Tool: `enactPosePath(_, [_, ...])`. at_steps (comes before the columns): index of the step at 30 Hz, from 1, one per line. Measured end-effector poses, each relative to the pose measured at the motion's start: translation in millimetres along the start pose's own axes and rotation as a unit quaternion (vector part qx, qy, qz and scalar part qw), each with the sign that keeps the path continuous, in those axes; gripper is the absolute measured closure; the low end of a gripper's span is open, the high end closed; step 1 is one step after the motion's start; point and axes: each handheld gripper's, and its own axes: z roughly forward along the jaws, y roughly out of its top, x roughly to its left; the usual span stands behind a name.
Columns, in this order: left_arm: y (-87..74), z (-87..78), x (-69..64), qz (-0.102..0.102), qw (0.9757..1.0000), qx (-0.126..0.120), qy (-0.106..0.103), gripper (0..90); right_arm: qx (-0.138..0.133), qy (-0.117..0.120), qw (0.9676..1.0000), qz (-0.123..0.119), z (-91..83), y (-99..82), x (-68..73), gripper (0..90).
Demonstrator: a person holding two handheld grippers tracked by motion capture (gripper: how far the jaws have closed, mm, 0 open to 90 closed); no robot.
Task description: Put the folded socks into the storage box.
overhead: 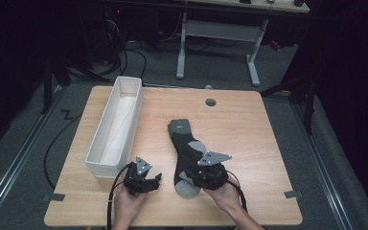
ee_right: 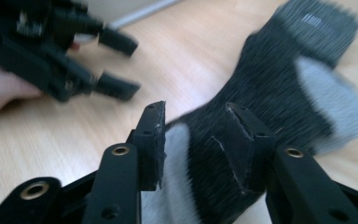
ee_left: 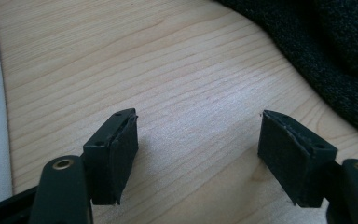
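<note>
At the left side of the tabletop (overhead: 239, 120) lies one long white box (overhead: 116, 125), open at the top, with its length running away from the person; I judge it stands there as the place where the sock can go later, because its inside is free and it is near to both hands. Just beside the near end of the box, the left hand-held gripper (overhead: 156, 180) rests low over the wood, and its jaws stand apart with only bare wood between them, so it is released and holds nothing; it seems to wait there, pointed toward the sock. To the right of it, near the middle of the tabletop, lies one dark sock (overhead: 188, 143) with grey toe, grey heel and grey cuff, flat on the wood, the cuff far from the person and the toe near. The right hand-held gripper (overhead: 193, 173) is at the toe end of this sock. Its jaws (ee_right: 193, 140) stand one on each side of a part of the sock, but the picture is blurred and I cannot tell if the pads press the cloth or only stand around it. In total I count one box, one sock and two hand-held grippers.
</note>
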Motion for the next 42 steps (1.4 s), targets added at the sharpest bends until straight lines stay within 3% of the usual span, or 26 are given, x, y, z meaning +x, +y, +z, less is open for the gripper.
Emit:
enactPosePath(5, [0.0,0.0,0.0,0.0,1.0,0.0,0.0,28.9,0.027,-0.014,0.9995,-0.011,16.3,-9.3,2.8,59.3])
enactPosePath(10, [0.0,0.0,0.0,0.0,1.0,0.0,0.0,28.9,0.034,-0.005,0.9993,-0.016,22.4,-11.4,-0.5,74.6])
enactPosePath(15, [0.0,0.0,0.0,0.0,1.0,0.0,0.0,28.9,0.034,-0.009,0.9989,-0.03,21.1,-10.9,0.0,81.6])
enactPosePath(24, [0.0,0.0,0.0,0.0,1.0,0.0,0.0,29.0,0.01,-0.012,0.9989,-0.045,1.0,0.5,0.6,81.9])
enactPosePath(31, [0.0,0.0,0.0,0.0,1.0,0.0,0.0,29.0,-0.002,0.011,0.9979,-0.064,-11.4,2.3,10.3,81.9])
enactPosePath(38, [0.1,0.3,-0.2,0.0,1.0,0.0,0.0,29.0,0.012,0.031,0.9974,-0.064,-3.3,-10.9,19.2,80.2])
enactPosePath(42, [0.3,1.1,-0.4,0.001,1.0,0.0,0.001,29.2,0.028,0.05,0.9973,-0.046,8.3,-22.4,17.2,71.8])
